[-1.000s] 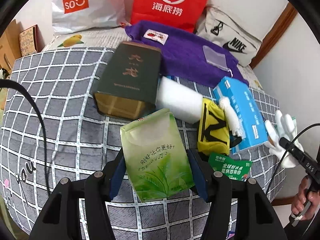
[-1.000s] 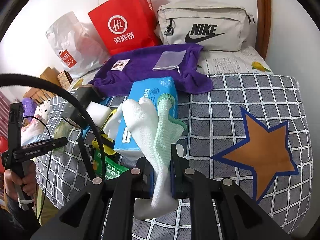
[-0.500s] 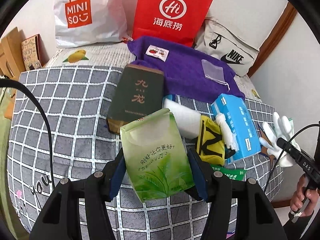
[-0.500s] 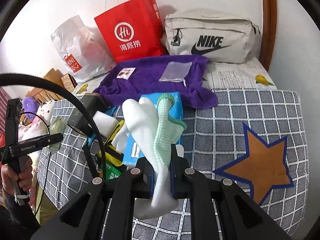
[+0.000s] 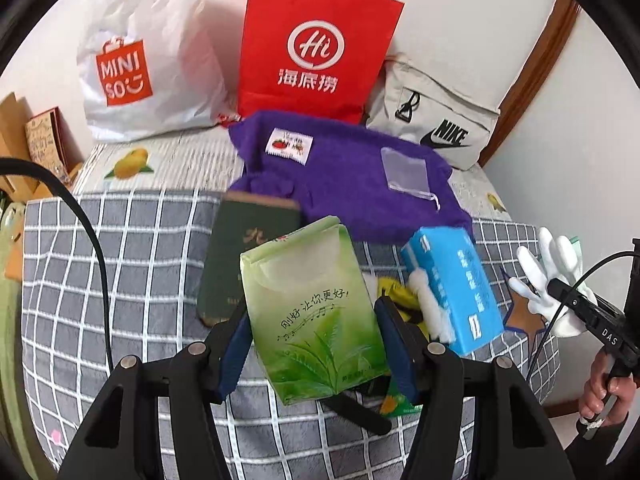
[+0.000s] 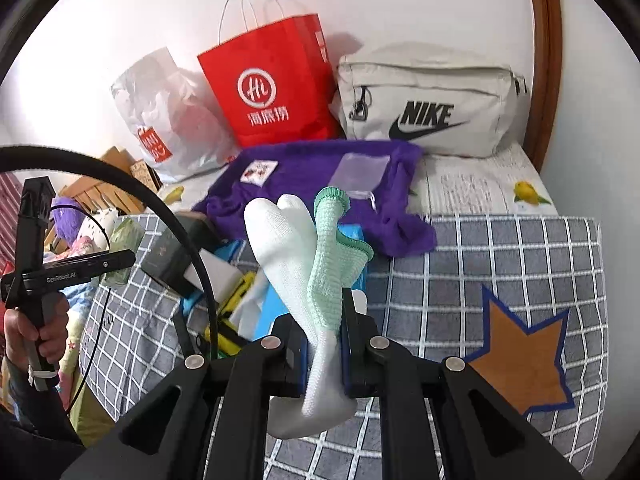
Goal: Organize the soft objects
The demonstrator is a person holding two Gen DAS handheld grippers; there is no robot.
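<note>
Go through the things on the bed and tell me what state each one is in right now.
Left tool: shut on the green tissue pack, held off the bed.
Right tool: shut on the white glove, hanging limp.
Purple towel: spread out, rumpled.
Red paper bag: upright.
Blue tissue box: tilted.
Dark green box: lying flat.

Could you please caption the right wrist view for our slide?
Right gripper pinches a white-and-mint knit glove above a checked bedspread.
</note>
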